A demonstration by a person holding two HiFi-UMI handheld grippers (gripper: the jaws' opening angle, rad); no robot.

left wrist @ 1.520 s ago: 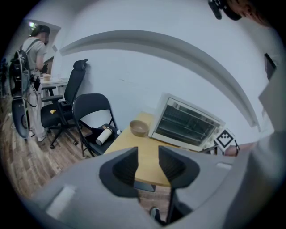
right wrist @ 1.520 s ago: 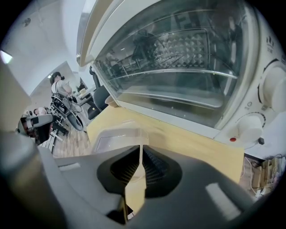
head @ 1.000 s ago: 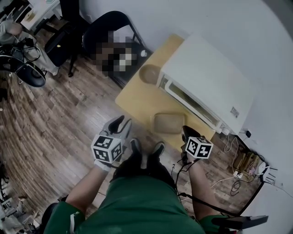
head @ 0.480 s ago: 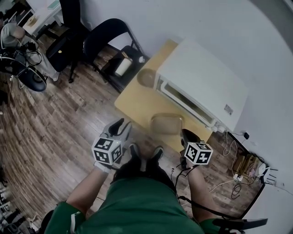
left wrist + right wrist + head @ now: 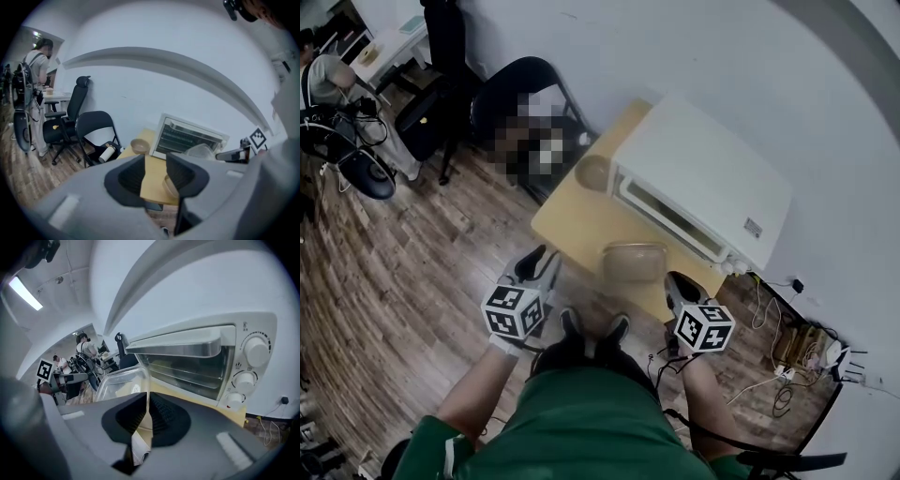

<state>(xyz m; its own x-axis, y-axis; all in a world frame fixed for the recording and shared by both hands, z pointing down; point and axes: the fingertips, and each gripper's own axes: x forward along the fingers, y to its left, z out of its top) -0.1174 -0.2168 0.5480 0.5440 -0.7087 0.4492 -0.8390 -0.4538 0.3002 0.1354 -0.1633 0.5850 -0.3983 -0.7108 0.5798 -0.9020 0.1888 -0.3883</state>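
Right gripper [image 5: 148, 404] clamped on clear container [image 5: 117, 383] wall, held above table [image 5: 197, 401] before toaster oven [image 5: 201, 362] — left gripper [image 5: 154, 172] jaws apart, nothing between.

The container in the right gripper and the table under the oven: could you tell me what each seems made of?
Container: clear, glossy plastic, most likely; the room shows through its thin walls. Table: pale yellowish wood or wood-look laminate, matte; no grain shows, so either fits.
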